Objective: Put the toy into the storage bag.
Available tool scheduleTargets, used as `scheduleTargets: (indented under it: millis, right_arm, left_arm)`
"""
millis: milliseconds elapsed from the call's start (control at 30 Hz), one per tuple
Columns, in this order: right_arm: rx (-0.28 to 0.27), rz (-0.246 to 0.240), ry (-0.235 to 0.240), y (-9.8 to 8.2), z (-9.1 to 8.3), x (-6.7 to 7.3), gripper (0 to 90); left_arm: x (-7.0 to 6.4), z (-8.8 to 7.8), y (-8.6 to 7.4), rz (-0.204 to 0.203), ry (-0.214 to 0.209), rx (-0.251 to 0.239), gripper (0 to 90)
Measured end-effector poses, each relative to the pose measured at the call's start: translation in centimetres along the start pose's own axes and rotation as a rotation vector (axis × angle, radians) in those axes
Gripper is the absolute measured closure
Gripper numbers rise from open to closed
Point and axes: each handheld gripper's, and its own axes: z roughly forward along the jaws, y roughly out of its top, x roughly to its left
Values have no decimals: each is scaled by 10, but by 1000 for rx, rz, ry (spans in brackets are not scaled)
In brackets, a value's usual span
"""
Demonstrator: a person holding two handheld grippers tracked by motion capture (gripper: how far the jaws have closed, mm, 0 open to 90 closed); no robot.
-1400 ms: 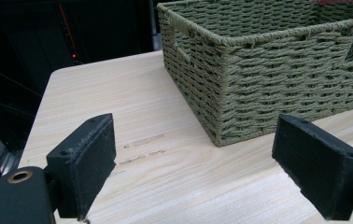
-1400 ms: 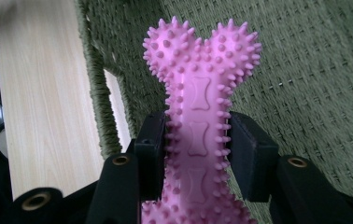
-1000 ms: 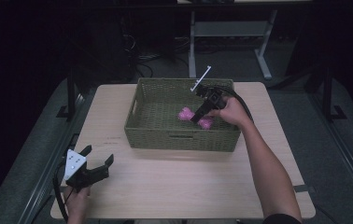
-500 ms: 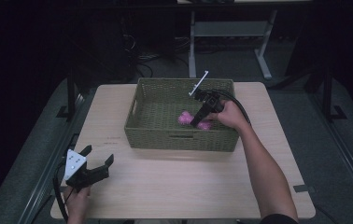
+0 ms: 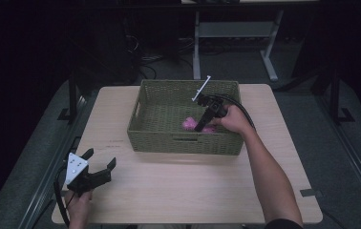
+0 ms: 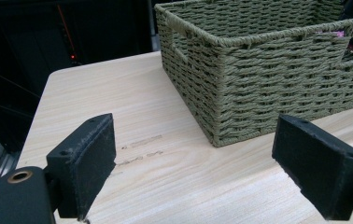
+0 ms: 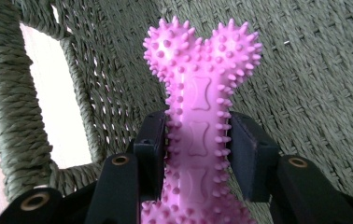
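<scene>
A pink spiky bone-shaped toy is clamped between the two black pads of my right gripper, its knobbed end pointing toward the basket's inner wall. In the high view that right gripper reaches down into the green woven basket with the pink toy at its tip. My left gripper rests at the table's front left corner, jaws wide apart and nothing between them. From the left gripper view, its pads frame bare tabletop, with the basket ahead on the right.
The basket's handle cut-out lies just left of the toy. A light wooden table has free surface in front of the basket. Dark floor and a white desk frame lie beyond the far edge.
My right gripper has lowered a little and shifted left inside the basket, carrying the pink toy with it. The left gripper has stayed where it was.
</scene>
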Motion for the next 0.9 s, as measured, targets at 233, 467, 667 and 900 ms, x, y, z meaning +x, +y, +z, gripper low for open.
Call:
scheduleTargets:
  millis: [233, 467, 667, 900]
  right_arm:
    - [-9, 15, 26, 0, 1, -1, 542]
    - [-37, 15, 5, 0, -9, 5, 497]
    - [-55, 1, -16, -3, -20, 11, 470]
    - [-68, 5, -29, -7, -28, 14, 441]
  left_arm:
    - [-1, 0, 0, 4, -1, 3, 130]
    - [-1, 1, 0, 4, -3, 3, 130]
    - [-3, 1, 1, 9, -5, 5, 130]
    - [-3, 1, 1, 6, -4, 4, 130]
